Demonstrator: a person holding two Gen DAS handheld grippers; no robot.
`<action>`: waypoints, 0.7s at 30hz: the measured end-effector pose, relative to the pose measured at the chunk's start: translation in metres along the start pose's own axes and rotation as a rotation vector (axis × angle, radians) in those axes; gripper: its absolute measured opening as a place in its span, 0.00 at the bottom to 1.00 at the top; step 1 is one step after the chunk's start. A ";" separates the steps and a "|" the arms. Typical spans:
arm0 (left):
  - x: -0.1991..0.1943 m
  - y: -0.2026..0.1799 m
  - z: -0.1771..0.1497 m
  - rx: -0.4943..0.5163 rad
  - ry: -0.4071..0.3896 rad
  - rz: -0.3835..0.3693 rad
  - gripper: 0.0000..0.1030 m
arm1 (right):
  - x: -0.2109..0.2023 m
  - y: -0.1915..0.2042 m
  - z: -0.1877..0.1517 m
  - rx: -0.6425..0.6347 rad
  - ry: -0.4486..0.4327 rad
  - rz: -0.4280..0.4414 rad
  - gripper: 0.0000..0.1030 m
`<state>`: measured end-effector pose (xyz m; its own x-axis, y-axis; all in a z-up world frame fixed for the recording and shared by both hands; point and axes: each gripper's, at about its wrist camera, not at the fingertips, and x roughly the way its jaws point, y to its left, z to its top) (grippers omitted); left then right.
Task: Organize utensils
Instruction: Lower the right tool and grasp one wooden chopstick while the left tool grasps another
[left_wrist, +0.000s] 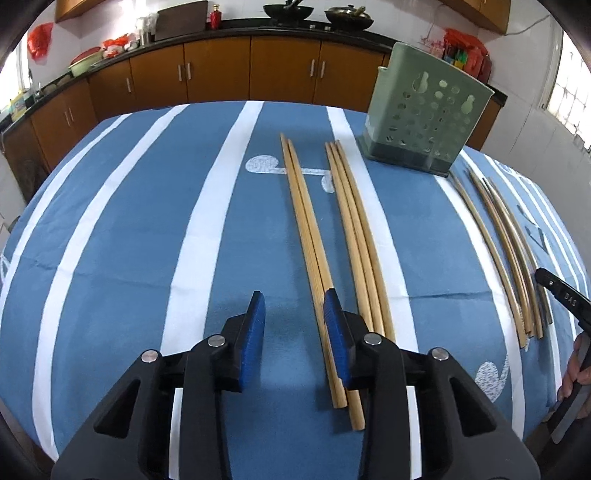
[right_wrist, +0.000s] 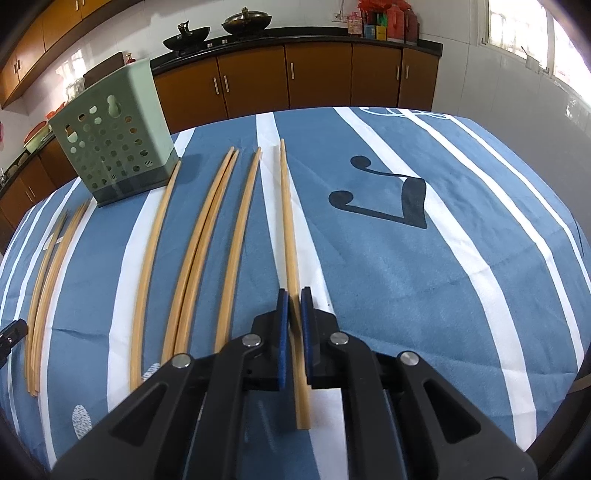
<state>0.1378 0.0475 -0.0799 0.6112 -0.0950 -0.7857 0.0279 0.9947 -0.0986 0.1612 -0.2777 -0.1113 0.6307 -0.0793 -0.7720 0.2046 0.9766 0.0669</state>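
Two chopsticks (left_wrist: 314, 251) lie side by side on the blue-and-white cloth (left_wrist: 147, 229), running away from the left tongs (left_wrist: 294, 308). Their near ends pass just under the right-hand pad (left_wrist: 334, 325), not between the pads; the left tongs stand partly spread with only cloth in the gap. Three more chopsticks (left_wrist: 354, 236) lie in a bundle just to the right of that pair.

In the right wrist view the right tongs (right_wrist: 294, 310) are pressed together on one chopstick (right_wrist: 290, 229), which runs between the pads and sticks out toward the camera below them. Left of it lie four loose chopsticks (right_wrist: 207, 236).

A green holder (left_wrist: 424, 122) with round holes stands upright at the far side of the worktop, between the two groups of sticks. The cloth to the left of the left tongs and to the right of the right tongs is bare.

At the right edge of the left view the sticks there overlap and their count is hard to tell; the right tongs and a hand (left_wrist: 576, 365) are cut off by the frame. The holder's inside cannot be seen.
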 end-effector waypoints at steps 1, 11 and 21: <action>0.000 0.000 0.000 0.002 0.000 0.006 0.34 | 0.000 0.000 0.000 -0.002 0.000 -0.001 0.08; 0.001 0.003 0.005 0.002 0.019 0.027 0.34 | 0.002 0.002 0.003 -0.004 0.017 -0.004 0.09; 0.006 -0.001 0.006 -0.001 0.045 0.015 0.34 | 0.003 0.004 0.002 -0.015 0.012 -0.008 0.10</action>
<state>0.1465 0.0462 -0.0805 0.5751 -0.0820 -0.8140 0.0184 0.9960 -0.0874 0.1653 -0.2748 -0.1120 0.6202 -0.0850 -0.7799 0.1984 0.9788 0.0511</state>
